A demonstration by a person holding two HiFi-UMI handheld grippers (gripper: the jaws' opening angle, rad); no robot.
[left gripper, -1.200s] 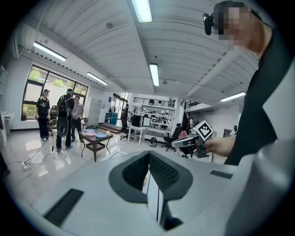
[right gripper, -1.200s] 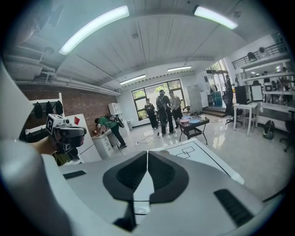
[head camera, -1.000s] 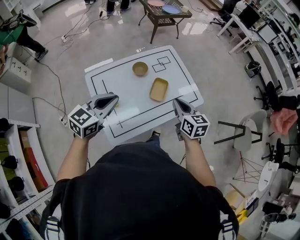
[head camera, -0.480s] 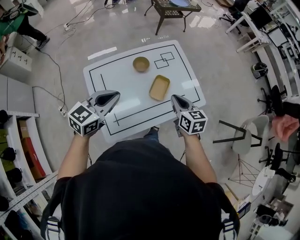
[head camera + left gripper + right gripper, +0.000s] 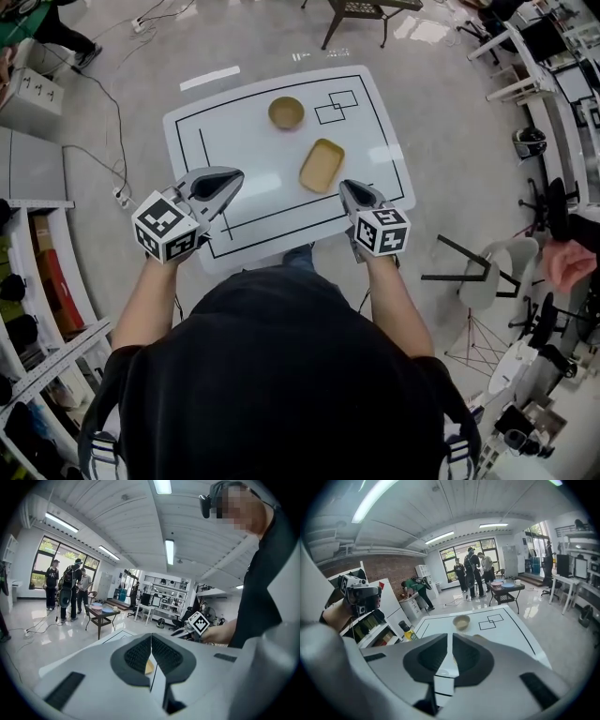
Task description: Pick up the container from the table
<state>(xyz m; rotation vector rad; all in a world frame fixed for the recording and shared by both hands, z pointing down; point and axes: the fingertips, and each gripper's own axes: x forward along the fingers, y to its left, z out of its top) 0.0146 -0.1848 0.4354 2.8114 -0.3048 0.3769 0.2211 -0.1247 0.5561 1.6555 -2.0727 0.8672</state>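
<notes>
The yellow container [image 5: 322, 165] is lying open side up near the middle of the white surface [image 5: 234, 141]. It is sitting just ahead of the right gripper [image 5: 348, 187], a little to its left and not touching it. In the head view its long axis is running from near-left to far-right. The right gripper's fingers are standing slightly apart, having just been opening, with nothing between them. The left gripper [image 5: 234, 175] is hovering well apart from the container, its fingers together and empty.

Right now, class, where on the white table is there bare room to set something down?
Bare: the table left of the bowl, and the near strip in front of the container. Crowded: centre-right, where bowl, container and drawn squares cluster.
</notes>
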